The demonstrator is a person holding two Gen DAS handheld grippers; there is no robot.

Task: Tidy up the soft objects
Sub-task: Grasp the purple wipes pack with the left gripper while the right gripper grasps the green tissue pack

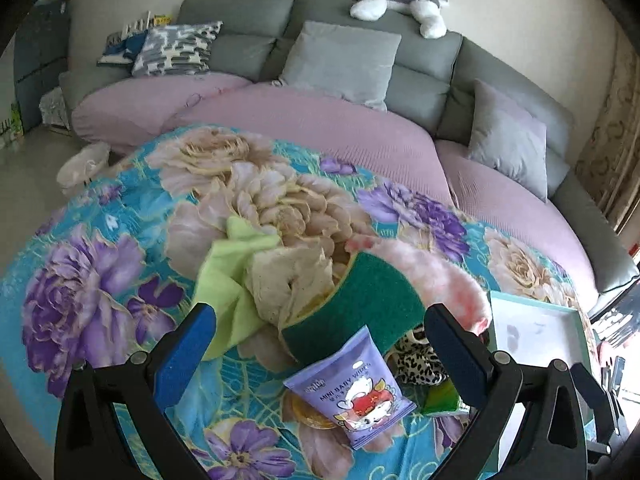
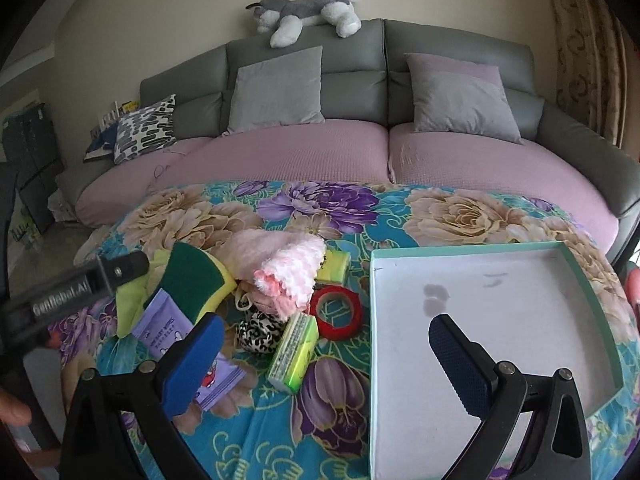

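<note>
Left gripper (image 1: 320, 332): released, jaws spread wide, nothing clamped between the blue pads (image 1: 182, 354). Poised above the pile of soft items on the counter, pointing down at a slant. Also visible at the left edge of the right wrist view as a black body.

Right gripper (image 2: 326, 354): released, jaws at full spread, nothing held. One pad over the purple wipes pack (image 2: 160, 330), the other over the white floor of the tray (image 2: 472, 256).

Counter: covered with a floral cloth (image 2: 352, 432) in teal, purple and beige.

Pile, left of the tray:
- Green-and-yellow sponge (image 2: 192, 280), tilted, leaning against the wipes pack.
- Lime cloth (image 1: 224, 268), crumpled, beside a beige rag (image 1: 288, 284), both touching the sponge.
- Pink fluffy cloth (image 2: 288, 280), heaped at the middle of the pile, near the tray's left wall.
- Leopard-print item (image 2: 258, 330), partly under the pink cloth.
- Red tape roll (image 2: 336, 312), lying flat, just beside the tray.
- Yellow-green tissue pack (image 2: 294, 354), lying tilted, next to the leopard-print item.
- Second yellow-green pack (image 2: 336, 268), behind the pink cloth.

Tray: teal rim, white floor with grey smudges, nothing inside.

Background: grey sofa (image 2: 360, 64) with pink seat covers, grey cushions (image 2: 276, 88), one patterned cushion (image 2: 146, 128), plush dog (image 2: 308, 10) lying along the backrest top.
</note>
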